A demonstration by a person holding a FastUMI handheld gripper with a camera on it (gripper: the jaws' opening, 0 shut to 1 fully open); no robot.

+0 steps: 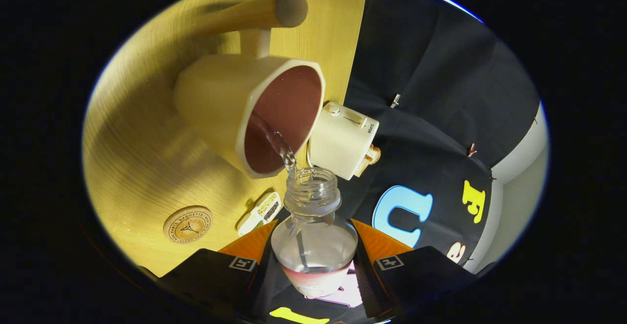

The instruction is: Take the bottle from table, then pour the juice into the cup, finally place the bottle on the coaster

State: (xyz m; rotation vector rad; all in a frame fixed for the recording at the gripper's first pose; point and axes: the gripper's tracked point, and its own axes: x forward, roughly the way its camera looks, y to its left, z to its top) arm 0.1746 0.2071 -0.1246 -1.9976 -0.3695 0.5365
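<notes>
Your gripper (313,260) is pinching the clear plastic bottle with the pale pink label (313,245): one finger bears on each flank of the body at the label band, just below the shoulder. The bottle is tipped forward between the fingers, uncapped, its threaded neck lying just short of the rim of the cream ceramic cup with the reddish-brown interior (254,113). A thin clear stream (279,145) runs from the mouth into that cup.

The cup stands on the light wooden table (142,157). Just beside the cup, on the booth-wall side, sits a small cream toaster-shaped box (343,140). Beyond the cup lies a round wooden rod (254,12). The round wooden coaster with a printed ring (187,224) lies on the table near the cup's base, on the side away from the box, with a small white packet (259,212) beside it.

Handling judgement: expect a thin-walled, light bottle that lightens as it empties. The wall will likely give under hard pressure and could pulse the stream, so squeeze moderately. The label probably offers better friction than bare plastic; your current hold looks sound. Any drips would make the neck slippery.
</notes>
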